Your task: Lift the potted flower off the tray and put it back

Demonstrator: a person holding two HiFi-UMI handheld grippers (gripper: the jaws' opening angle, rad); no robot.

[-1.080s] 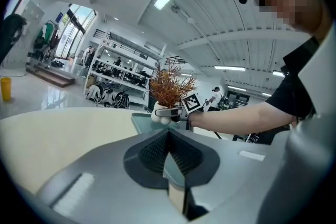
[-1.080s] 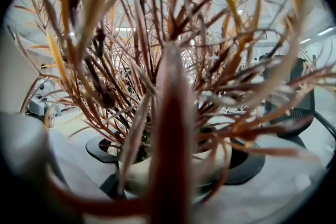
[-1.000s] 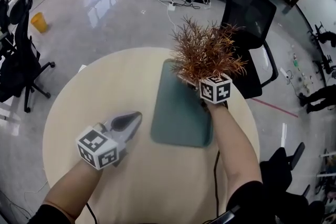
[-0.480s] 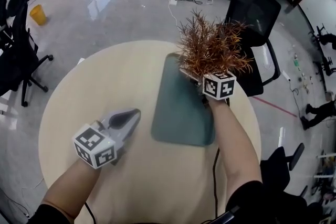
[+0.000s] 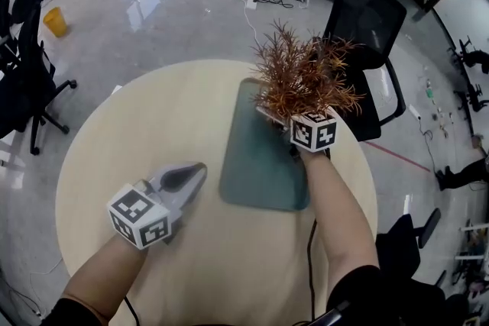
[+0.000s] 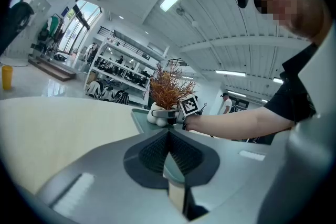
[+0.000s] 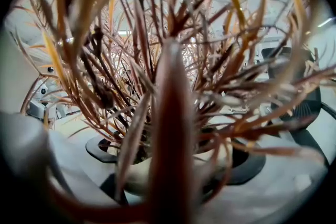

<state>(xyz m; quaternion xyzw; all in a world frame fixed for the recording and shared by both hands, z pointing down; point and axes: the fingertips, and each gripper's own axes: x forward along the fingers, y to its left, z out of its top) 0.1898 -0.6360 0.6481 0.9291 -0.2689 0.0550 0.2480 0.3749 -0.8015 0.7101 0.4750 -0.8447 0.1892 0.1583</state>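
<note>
Right gripper (image 5: 286, 122) clamps the upright potted flower (image 5: 302, 76), with the tray (image 5: 256, 164) directly beneath. Left gripper (image 5: 192, 172), closed and empty, rests well apart.

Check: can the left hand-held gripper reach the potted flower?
Probably yes: only bare table and tray separate the left hand-held gripper from the potted flower, though the right hand-held gripper clamps it.

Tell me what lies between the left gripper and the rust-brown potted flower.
In the head view, only bare round beige table top and bare surface of the flat dark green tray lie between them.
</note>
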